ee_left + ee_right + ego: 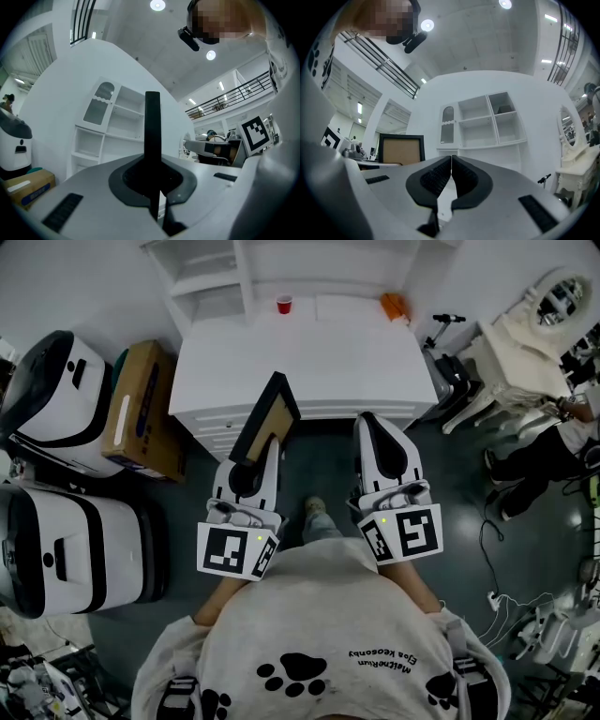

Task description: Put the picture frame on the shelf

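- White cabinet fills the middle of the head view, with a shelf unit rising at its far edge.
- Two bulky white-and-black machines stand on the floor at the left.
- A cardboard box sits between them and the cabinet.
- The picture frame, black-rimmed with a brown panel, tilts over the cabinet's near edge, not on the shelf.
- The left gripper has its jaws clenched on the frame's edge.
- The right gripper is just beside it, jaws pressed together with nothing between them.
- A red cup stands at the cabinet's far edge.
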`<action>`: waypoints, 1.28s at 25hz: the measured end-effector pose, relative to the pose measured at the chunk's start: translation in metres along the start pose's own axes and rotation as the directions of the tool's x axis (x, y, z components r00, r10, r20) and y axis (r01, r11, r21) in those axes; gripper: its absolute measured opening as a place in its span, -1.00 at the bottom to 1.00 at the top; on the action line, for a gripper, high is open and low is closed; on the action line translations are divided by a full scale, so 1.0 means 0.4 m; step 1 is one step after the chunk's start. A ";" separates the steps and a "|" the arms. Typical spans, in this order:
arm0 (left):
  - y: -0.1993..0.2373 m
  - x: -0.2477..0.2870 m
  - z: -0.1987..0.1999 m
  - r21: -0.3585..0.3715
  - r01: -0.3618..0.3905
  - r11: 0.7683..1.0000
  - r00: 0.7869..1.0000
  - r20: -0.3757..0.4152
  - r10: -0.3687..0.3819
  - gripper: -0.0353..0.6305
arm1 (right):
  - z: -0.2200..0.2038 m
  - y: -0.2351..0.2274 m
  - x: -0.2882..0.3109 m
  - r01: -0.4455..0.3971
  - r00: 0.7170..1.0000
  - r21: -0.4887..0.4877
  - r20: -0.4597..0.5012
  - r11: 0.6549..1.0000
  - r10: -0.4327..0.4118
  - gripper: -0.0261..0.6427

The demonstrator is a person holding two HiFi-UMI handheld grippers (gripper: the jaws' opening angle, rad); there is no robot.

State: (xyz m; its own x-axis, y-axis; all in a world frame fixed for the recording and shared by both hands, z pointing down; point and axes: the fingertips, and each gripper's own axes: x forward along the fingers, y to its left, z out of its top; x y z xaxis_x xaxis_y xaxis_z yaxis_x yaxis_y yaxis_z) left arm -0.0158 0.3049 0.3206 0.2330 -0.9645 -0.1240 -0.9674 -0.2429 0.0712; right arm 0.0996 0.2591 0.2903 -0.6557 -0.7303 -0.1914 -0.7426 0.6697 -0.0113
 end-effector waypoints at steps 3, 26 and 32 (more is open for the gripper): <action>0.027 0.058 -0.001 0.001 -0.018 1.000 1.000 0.004 0.018 -0.82 | -0.011 -0.034 0.058 -0.019 1.000 0.006 -0.001 1.000 0.019 -0.82; 0.108 0.481 -0.041 0.004 -0.112 0.994 0.994 0.007 0.112 -0.82 | -0.090 -0.331 0.388 -0.142 0.989 0.044 -0.024 0.989 0.143 -0.82; 0.127 0.503 -0.047 -0.001 -0.126 0.992 0.992 0.010 0.126 -0.82 | -0.105 -0.339 0.418 -0.159 0.987 0.047 -0.030 0.986 0.161 -0.82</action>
State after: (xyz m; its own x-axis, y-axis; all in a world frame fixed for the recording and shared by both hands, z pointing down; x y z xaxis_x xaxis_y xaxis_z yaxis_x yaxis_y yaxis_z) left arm -0.0161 0.0966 0.3181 0.1082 -0.9864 -0.1238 -0.9890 -0.1195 0.0875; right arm 0.0849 0.0405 0.3011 -0.7705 -0.6167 -0.1613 -0.6213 0.7831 -0.0266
